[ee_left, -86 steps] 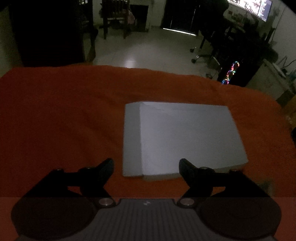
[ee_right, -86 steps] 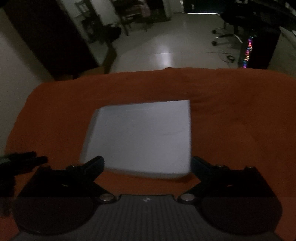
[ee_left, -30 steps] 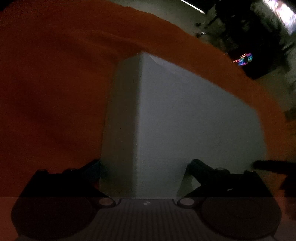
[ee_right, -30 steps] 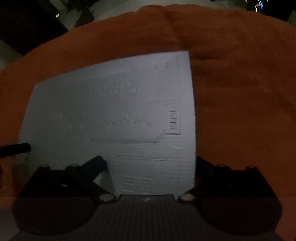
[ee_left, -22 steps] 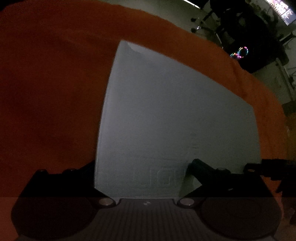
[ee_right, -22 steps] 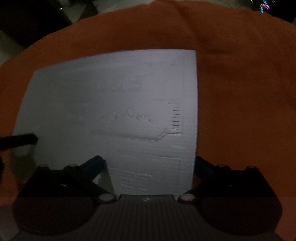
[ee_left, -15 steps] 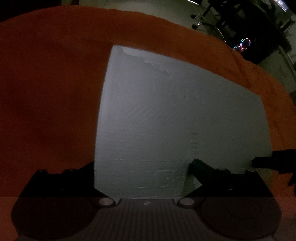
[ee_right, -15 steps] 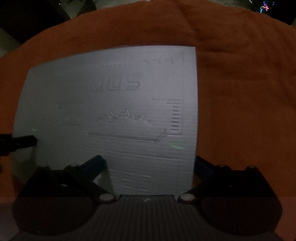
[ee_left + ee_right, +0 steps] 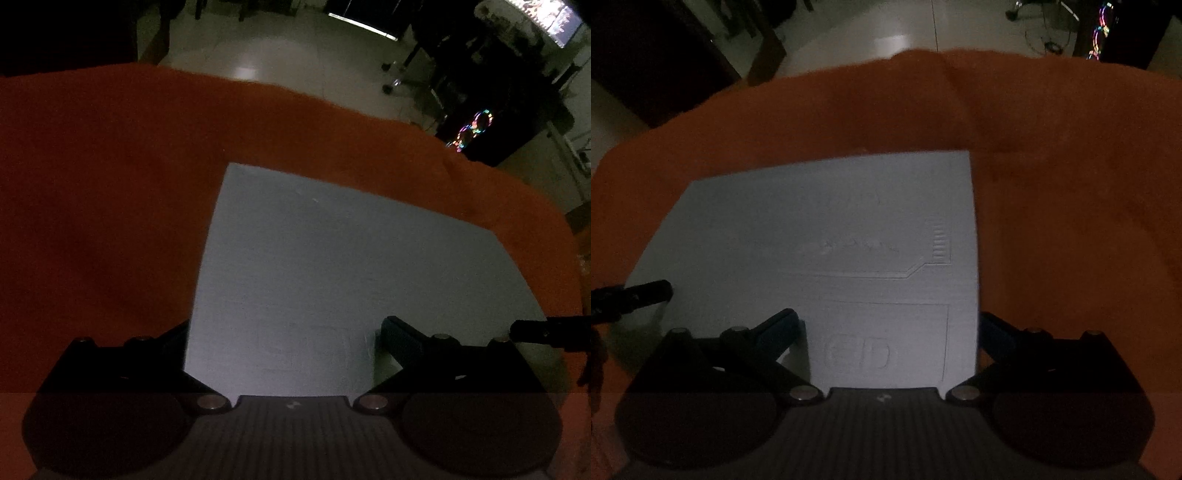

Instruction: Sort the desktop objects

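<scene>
A flat pale grey box [image 9: 351,266] with embossed markings lies on the orange cloth [image 9: 110,184]. My left gripper [image 9: 284,328] is open over the box's near left corner. Its left finger sits outside the box's left edge and its right finger [image 9: 397,332] rests over the top face. In the right wrist view the box [image 9: 849,229] fills the middle. My right gripper [image 9: 886,321] is open over the near right corner, one finger [image 9: 779,325] over the face, the other outside the right edge. Each view shows the other gripper's fingertip at the box's far side edge.
The orange cloth [image 9: 1071,184] covers the whole table and ends at a rounded far edge. Beyond it lie a pale tiled floor [image 9: 277,48], an office chair, a computer case with coloured lights [image 9: 474,129] and dark furniture [image 9: 665,48]. The room is dim.
Both grippers have closed in from a standoff until the box's near corners sit between their open fingers. In the last half second both views pitched up, showing more floor.
</scene>
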